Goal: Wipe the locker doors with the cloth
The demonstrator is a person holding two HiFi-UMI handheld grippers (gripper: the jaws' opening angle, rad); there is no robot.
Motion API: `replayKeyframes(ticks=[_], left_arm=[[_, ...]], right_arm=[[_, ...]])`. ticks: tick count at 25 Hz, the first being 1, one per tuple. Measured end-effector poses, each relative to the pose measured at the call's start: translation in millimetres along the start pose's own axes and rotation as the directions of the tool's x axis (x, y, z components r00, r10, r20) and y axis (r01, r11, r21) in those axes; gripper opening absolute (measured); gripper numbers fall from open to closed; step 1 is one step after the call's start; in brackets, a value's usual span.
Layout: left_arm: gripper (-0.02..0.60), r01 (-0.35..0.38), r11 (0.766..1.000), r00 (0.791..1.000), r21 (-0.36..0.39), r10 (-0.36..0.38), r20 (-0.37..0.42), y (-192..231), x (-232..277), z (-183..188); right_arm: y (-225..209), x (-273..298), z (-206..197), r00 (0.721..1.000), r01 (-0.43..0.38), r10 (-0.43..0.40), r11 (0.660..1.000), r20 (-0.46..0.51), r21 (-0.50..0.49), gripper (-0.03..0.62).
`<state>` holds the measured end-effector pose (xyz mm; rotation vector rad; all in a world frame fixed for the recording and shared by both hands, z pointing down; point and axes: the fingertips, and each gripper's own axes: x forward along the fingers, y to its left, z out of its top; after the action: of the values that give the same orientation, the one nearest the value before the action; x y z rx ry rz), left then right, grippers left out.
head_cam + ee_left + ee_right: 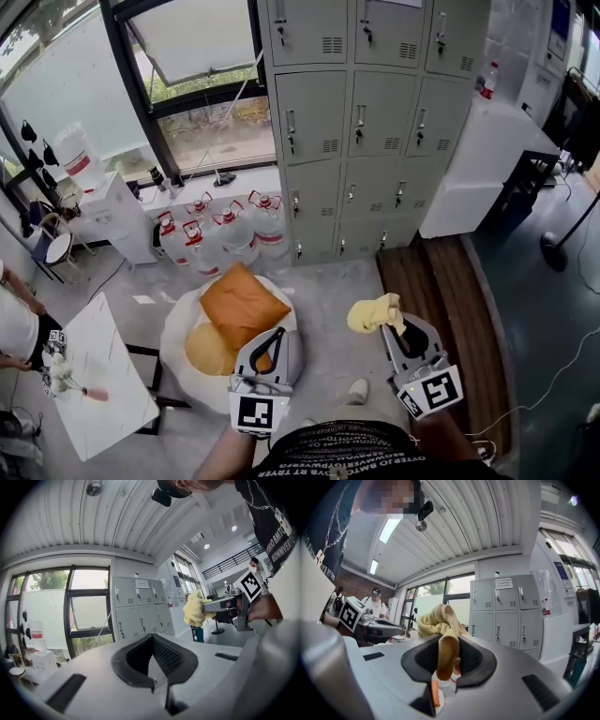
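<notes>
The grey lockers [375,122] stand against the far wall with their doors closed, well apart from both grippers. Nearer lies a white beanbag [178,328] with an orange cushion [242,305] on it. Water jugs [230,230] sit on the floor just left of the lockers. The left gripper [277,334] has its jaws together on nothing. The right gripper [392,323] is clamped on the yellow cloth [372,312], which bunches beyond its tips, held in the air.

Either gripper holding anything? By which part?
Right gripper pinches the yellow cloth by a bunched fold; the rest spills past the tips. Left gripper is shut and empty.
</notes>
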<state>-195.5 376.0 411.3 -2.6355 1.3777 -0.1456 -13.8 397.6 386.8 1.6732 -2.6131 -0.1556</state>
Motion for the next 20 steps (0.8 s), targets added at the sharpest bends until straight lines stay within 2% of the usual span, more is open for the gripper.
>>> replayKeyframes(ticks=[4, 20], left_arm=[[0.005, -0.003, 1.0, 0.999, -0.026, 0.003, -0.034, 2.8, 24.1, -8.9], [0.005, -0.037, 0.999, 0.998, 0.035, 0.039, -0.049, -5.4, 123.4, 8.7]], right_arm=[[-25.0, 15.3, -13.2, 1.0, 0.0, 0.0, 0.999, -0.015, 0.036, 0.071], [-107.1, 71.1, -27.2, 0.996, -0.089, 0.088, 0.988, 0.012, 0.123, 0.071]])
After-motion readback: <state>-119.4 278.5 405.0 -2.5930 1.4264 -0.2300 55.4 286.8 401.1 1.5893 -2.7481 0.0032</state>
